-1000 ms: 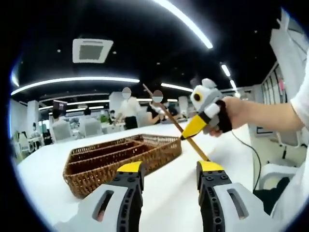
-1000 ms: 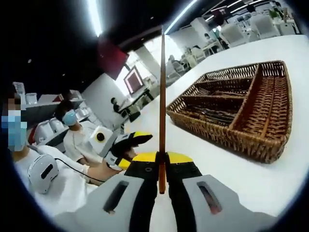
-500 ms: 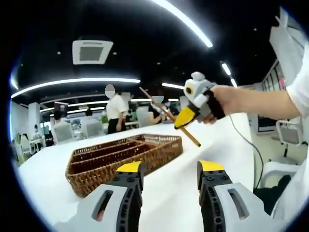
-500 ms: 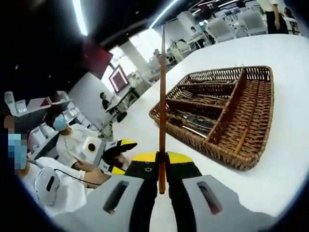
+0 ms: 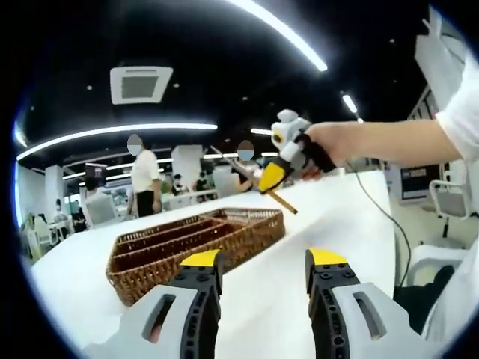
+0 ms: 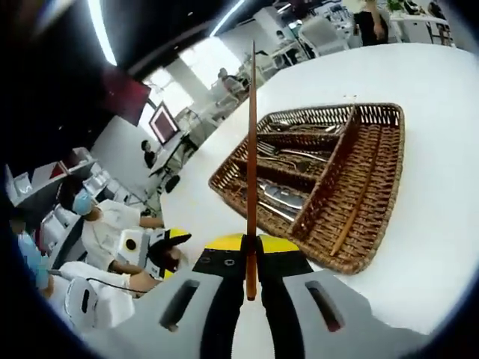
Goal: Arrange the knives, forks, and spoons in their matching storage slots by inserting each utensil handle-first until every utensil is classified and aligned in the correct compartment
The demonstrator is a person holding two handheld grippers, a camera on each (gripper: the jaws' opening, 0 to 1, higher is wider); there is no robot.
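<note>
Brown stick pinched in the right gripper point(image 6: 251, 247) above a wicker tray.

Thin, straight, reddish-brown wooden stick point(image 6: 251, 149), one in the jaws, running toward 12 o'clock in the right gripper view; jaws closed tight on its lower end. One woven brown wicker tray point(image 6: 374, 194) on the white table point(image 6: 441, 112), at 1 to 3 o'clock of the stick, divided into several slots. Metal utensils point(image 6: 281, 196) lying in the slots nearer 10 o'clock, too tangled to count; one more brown stick point(image 6: 353, 206) lying alone in the long slot at 3 o'clock. In the left gripper view, left gripper point(image 5: 256, 263) parted wide, gripping nothing, tray at 10 o'clock of it.
</note>
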